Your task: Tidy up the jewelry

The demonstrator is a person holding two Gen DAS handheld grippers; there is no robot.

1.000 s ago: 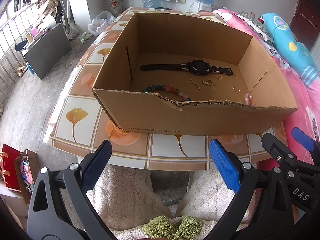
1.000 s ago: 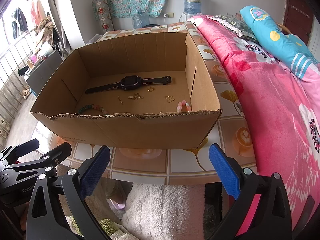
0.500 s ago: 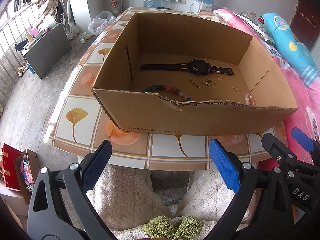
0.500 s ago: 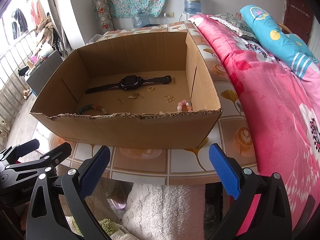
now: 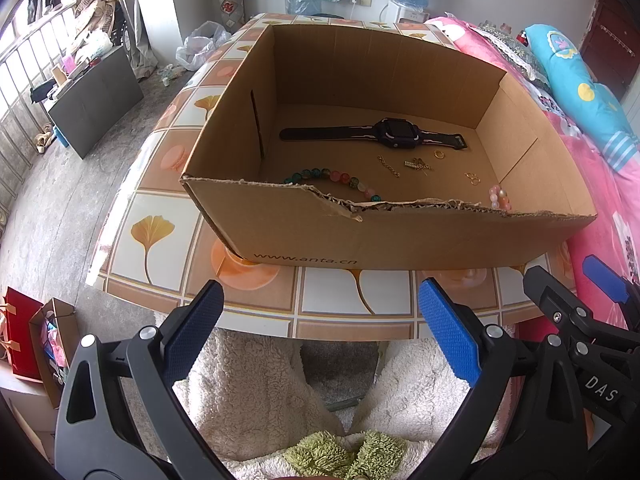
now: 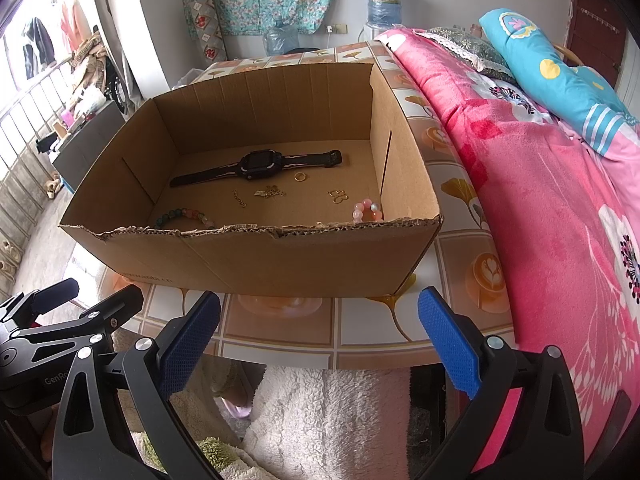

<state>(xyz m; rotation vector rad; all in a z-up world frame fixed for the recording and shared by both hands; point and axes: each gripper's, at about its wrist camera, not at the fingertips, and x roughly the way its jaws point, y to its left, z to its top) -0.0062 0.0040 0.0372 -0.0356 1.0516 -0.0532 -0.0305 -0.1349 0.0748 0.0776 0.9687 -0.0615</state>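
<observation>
An open cardboard box (image 5: 400, 240) (image 6: 280, 260) stands on the tiled table. Inside lie a black watch (image 5: 394, 133) (image 6: 260, 164), a multicoloured bead bracelet (image 5: 332, 178) (image 6: 184, 216), a pink bead bracelet (image 5: 499, 197) (image 6: 367, 211), a gold ring (image 5: 439, 155) (image 6: 300, 177), thin gold chains (image 5: 416, 166) (image 6: 270, 193) and small gold earrings (image 5: 473, 178) (image 6: 338, 196). My left gripper (image 5: 320, 332) hangs open before the table's near edge, holding nothing. My right gripper (image 6: 320, 336) is open beside it, equally short of the box.
A pink flowered bedspread (image 6: 560, 200) with a blue pillow (image 6: 560, 80) borders the table on the right. A person's lap in white fleece (image 5: 260, 392) sits below the table edge (image 5: 280, 320). Floor, a dark cabinet (image 5: 96, 100) and bags (image 5: 24, 340) lie left.
</observation>
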